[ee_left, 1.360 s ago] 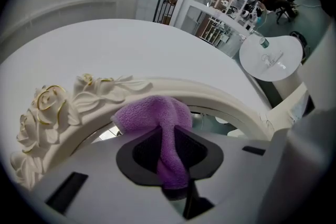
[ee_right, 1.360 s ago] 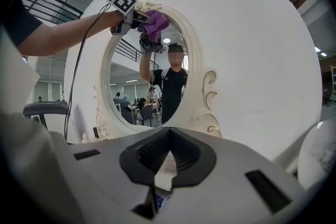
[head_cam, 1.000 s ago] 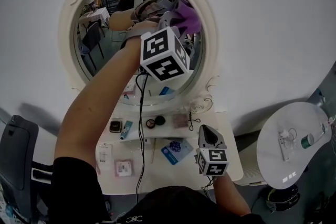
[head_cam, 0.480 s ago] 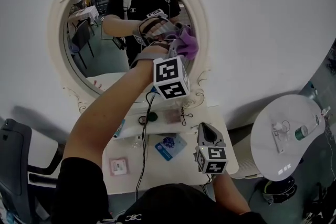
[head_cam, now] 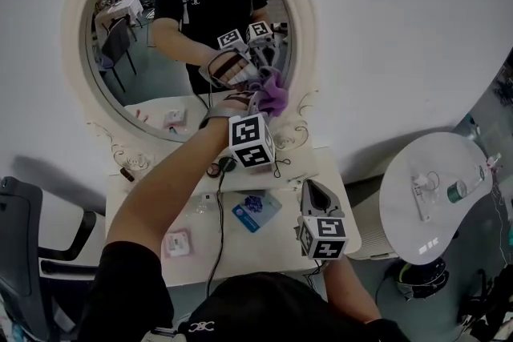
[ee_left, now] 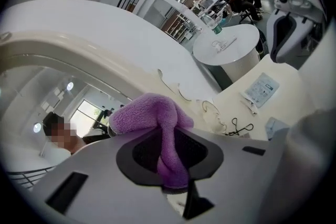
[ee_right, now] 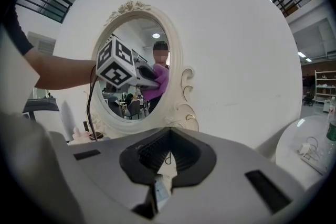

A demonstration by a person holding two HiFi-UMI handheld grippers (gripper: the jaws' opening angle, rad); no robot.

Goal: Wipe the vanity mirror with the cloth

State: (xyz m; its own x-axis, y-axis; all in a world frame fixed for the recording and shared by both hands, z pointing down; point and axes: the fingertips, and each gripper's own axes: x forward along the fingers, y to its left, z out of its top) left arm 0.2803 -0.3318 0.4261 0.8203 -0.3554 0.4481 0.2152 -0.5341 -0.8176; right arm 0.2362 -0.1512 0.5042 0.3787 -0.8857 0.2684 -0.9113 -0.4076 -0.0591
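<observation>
- a white dressing table [head_cam: 321, 172] stands at a plain white wall and carries the oval vanity mirror with a cream carved frame [head_cam: 136, 68].
- the left gripper [ee_left: 172, 165] is clamped on a fluffy purple cloth [ee_left: 149, 115], so the wad presses the glass near its lower right rim.
- the right gripper [head_cam: 317, 208] hangs low over the table with jaws together and empty, probably to stay out of the way.

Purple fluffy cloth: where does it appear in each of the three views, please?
Head view: purple fluffy cloth just above centre.
Left gripper view: centre, clamped between the jaws.
Right gripper view: just left of centre, small.
Shared landmark: ornate white oval mirror frame.
</observation>
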